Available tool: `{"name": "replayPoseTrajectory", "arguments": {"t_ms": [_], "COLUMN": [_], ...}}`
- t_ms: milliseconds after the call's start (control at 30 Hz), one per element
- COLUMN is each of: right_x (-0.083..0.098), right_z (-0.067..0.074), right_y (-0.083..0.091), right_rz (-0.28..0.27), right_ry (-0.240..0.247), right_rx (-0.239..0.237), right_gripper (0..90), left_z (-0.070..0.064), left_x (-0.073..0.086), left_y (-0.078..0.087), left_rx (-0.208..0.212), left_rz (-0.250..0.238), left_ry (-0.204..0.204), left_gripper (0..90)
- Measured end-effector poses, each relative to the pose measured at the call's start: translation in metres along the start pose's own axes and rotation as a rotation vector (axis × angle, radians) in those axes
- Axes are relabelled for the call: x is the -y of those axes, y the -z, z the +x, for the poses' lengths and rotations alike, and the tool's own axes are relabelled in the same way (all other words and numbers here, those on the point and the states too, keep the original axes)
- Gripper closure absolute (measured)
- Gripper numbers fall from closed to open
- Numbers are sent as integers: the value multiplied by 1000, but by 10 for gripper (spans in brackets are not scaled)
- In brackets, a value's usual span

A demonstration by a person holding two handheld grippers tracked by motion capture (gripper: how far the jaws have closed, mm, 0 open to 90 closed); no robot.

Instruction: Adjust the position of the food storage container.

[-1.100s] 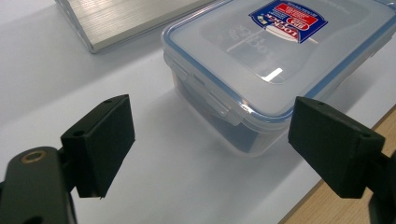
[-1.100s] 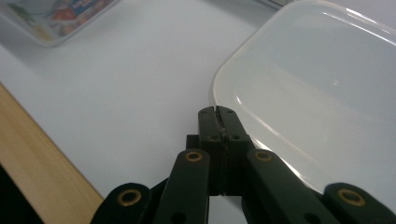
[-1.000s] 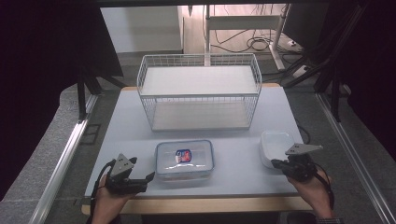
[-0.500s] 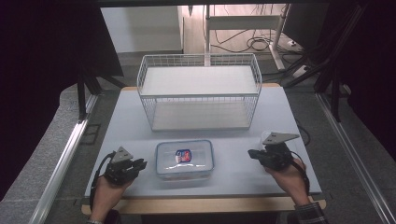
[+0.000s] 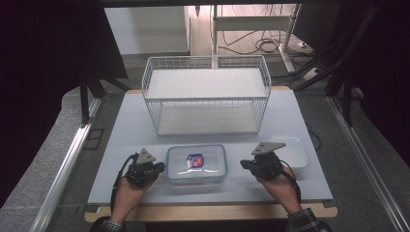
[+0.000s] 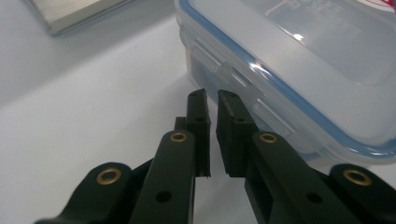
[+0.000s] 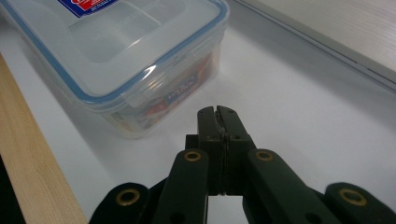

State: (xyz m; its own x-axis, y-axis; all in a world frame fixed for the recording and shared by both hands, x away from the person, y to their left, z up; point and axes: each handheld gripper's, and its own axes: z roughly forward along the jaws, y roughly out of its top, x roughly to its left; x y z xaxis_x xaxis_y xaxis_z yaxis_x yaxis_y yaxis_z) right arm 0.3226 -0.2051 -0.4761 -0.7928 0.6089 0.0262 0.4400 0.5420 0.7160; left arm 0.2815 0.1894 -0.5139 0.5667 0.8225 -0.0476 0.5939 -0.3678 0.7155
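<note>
left gripper (image 5: 155,170): jaws closed on nothing, having just closed | right gripper (image 5: 247,165): jaws closed, empty | lidded plastic box (image 5: 197,163): on the table (image 5: 125,140) between both grippers, just off each tip | wire basket (image 5: 207,94): beyond the box, clear of both | small white tray (image 5: 293,147): just behind the right gripper

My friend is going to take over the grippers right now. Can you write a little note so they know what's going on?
Left gripper: shut, holds nothing, its jaws have just been closing; tips beside the clear lidded box's left side latch.
Right gripper: shut, empty, aimed at the box's right end, apart from it.
Box: lid on, front middle of the table, between the grippers. Wire basket behind it; a white tray behind the right gripper.
Done: both grippers brought up to the box.
Left: nothing held or opened yet.
</note>
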Motion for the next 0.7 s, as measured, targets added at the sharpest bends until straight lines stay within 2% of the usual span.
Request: {"name": "replayPoseTrajectory", "arguments": {"t_ms": [100, 267, 400, 500, 533, 567, 600, 633, 700], "right_x": [2, 5, 8, 11, 11, 12, 12, 13, 14], "right_z": [-1, -3, -5, -7, -7, -8, -8, -8, -7], "right_y": [-2, 0, 2, 8, 8, 12, 12, 14, 18], "right_rz": [7, 15, 15, 6, 6, 1, 1, -7, -21], "right_ry": [-8, -8, -9, -14, -14, -17, -17, -17, -17], "right_rx": [2, 23, 41, 54, 54, 55, 55, 57, 53], "right_gripper": [884, 884, 884, 871, 871, 832, 832, 804, 726], "left_z": [-1, -10, -13, -10, -9, -8, -7, -6, -7], "left_x": [-5, -19, -22, -19, -18, -17, -16, -14, -11], "left_y": [-6, -23, -26, -21, -18, -14, -11, -8, -3], "left_rx": [7, 52, 50, 69, 66, 59, 61, 78, 73], "left_rz": [-2, 1, 5, -19, -26, -37, -48, -59, -72], "left_ry": [-4, -26, -45, -8, -11, -16, -10, -2, -5], "left_gripper": [835, 836, 826, 756, 756, 678, 678, 634, 524]}}
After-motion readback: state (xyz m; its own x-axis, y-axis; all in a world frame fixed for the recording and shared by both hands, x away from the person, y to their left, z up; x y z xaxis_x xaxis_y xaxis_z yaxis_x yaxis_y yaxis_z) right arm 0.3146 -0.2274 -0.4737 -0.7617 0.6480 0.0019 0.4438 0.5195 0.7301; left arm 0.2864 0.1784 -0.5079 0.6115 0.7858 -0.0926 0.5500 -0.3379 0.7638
